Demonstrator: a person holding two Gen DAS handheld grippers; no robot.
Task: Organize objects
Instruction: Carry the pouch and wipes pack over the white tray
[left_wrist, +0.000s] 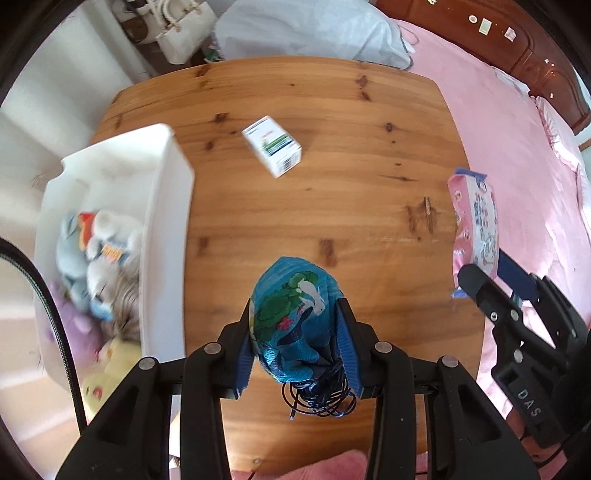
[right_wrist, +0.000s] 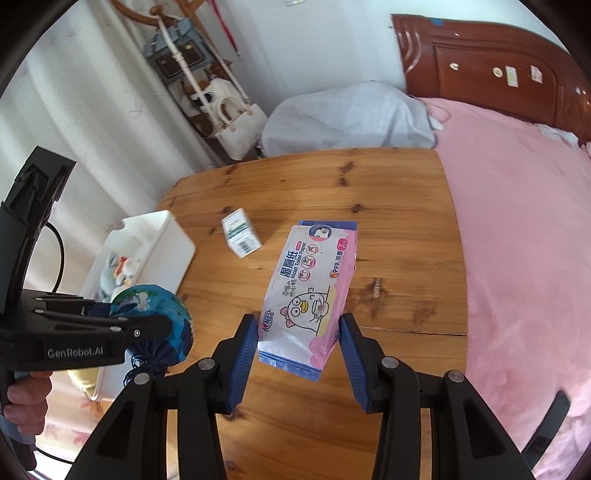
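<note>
My left gripper is shut on a blue embroidered drawstring pouch and holds it above the wooden table; the pouch also shows in the right wrist view. My right gripper is shut on a pink pack of moist toilet paper, lifted over the table; the pack shows at the right in the left wrist view. A small white and green box lies on the table further back, also in the right wrist view. A white bin with plush toys stands at the table's left edge.
A pink bed with a dark wooden headboard runs along the table's right side. A grey-white bundle lies behind the table. Bags hang on a rack by the white curtain at the back left.
</note>
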